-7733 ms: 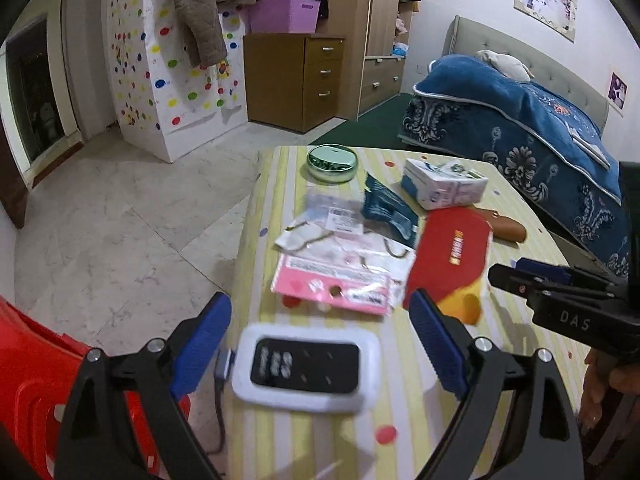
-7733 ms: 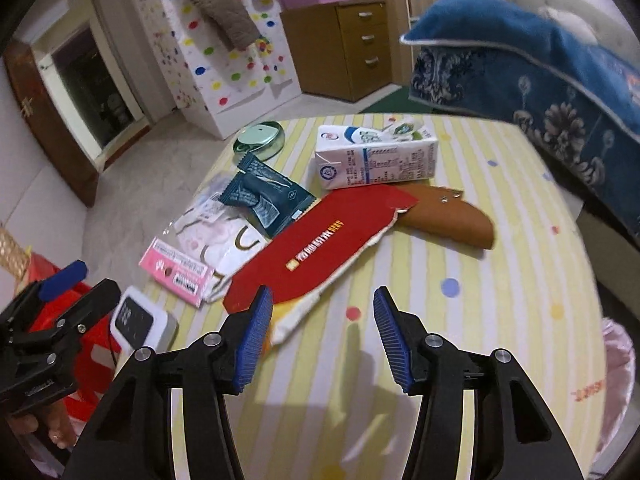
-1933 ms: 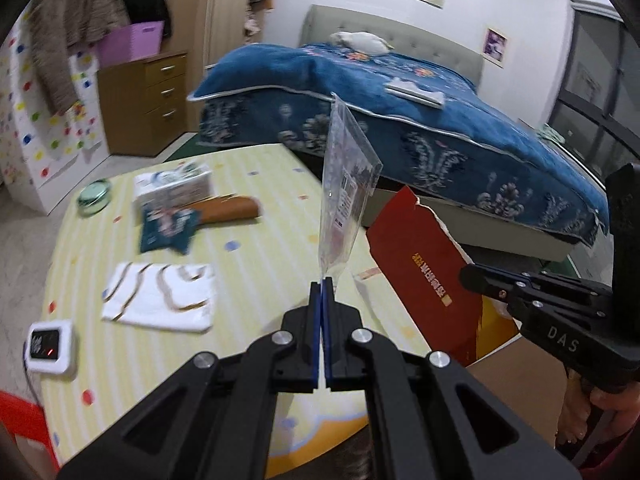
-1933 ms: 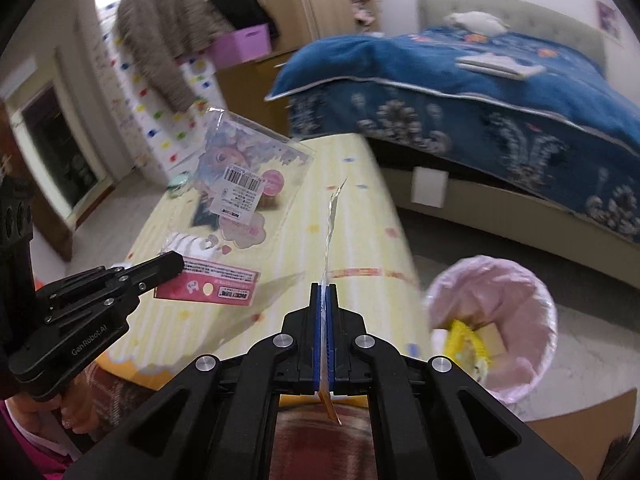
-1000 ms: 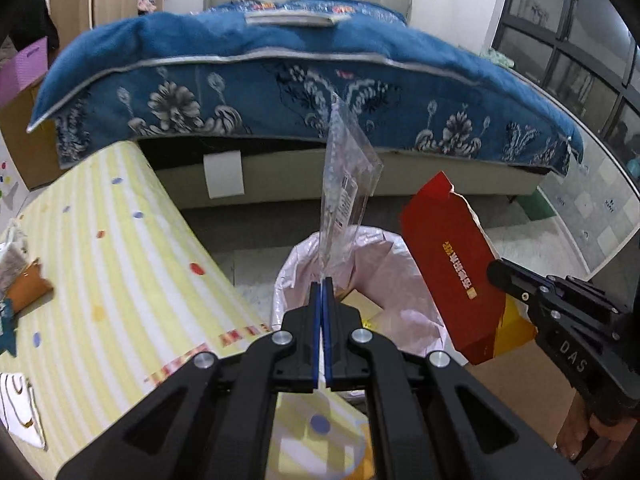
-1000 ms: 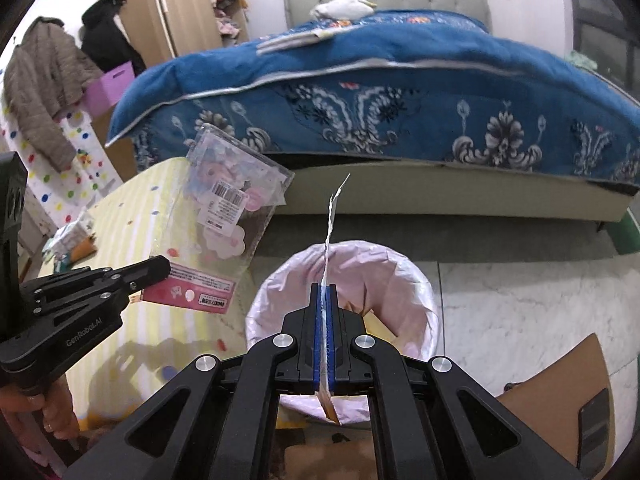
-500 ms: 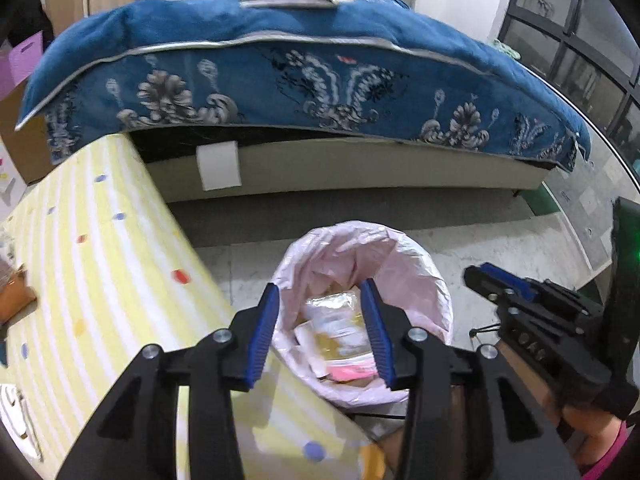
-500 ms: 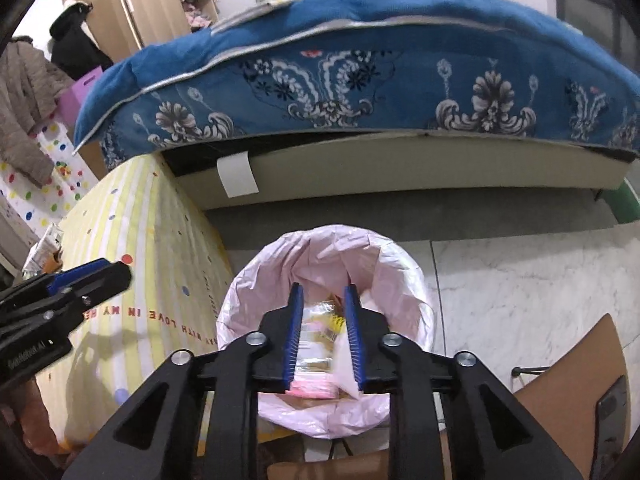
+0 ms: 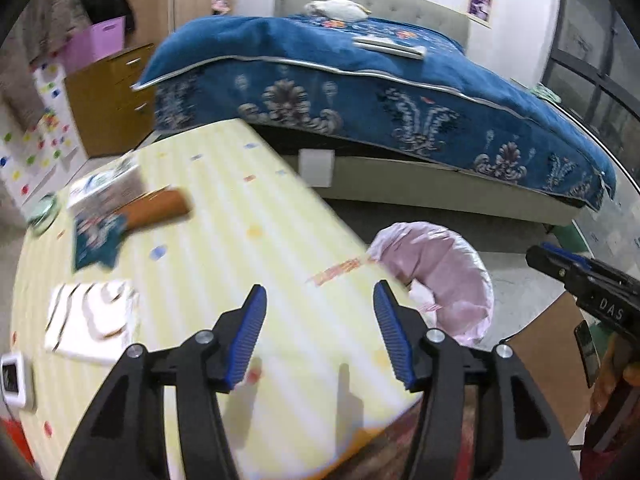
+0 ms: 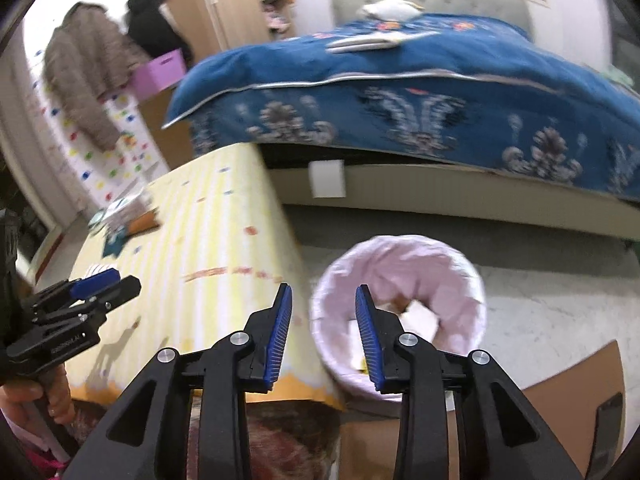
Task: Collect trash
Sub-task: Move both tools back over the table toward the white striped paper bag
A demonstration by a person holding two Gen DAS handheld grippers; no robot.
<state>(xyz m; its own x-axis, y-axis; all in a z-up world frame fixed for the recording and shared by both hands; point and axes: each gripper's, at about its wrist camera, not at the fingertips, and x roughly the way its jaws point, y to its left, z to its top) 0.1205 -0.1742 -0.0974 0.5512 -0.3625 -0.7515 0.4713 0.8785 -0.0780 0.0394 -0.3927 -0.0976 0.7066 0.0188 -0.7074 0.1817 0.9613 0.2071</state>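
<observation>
Left wrist view: the left gripper [image 9: 318,330] hangs over the near end of the yellow striped table [image 9: 248,216], its 2 blue-padded jaws spread apart with nothing between them; they have just been opening. Beyond its right jaw, at about 2 o'clock, the pink-lined trash bin [image 9: 448,276] stands on the floor just beside the table's right edge. On the table, at 10 to 11 o'clock of the gripper, lie the remaining items, blurred: a white wrapper with brown loops [image 9: 90,316], a dark teal packet [image 9: 98,238], a brown case [image 9: 156,210], a white carton [image 9: 106,188] and a round green tin [image 9: 42,214]. A white device with a dark screen [image 9: 14,376] sits at the table's left edge, at 9 o'clock. The right gripper [image 9: 560,258] enters at 3 o'clock, held in a hand [image 9: 616,380].

Right wrist view: the right gripper [image 10: 323,330] also has its jaws parted and empty, and they too have just been opening. The bin lies at 1 o'clock of the jaws, light-coloured scraps of trash [image 10: 418,318] showing inside it. The left gripper [image 10: 102,282] appears at 9 o'clock over the table. A bed with a blue quilt [image 10: 400,92] fills the 12 o'clock background.
</observation>
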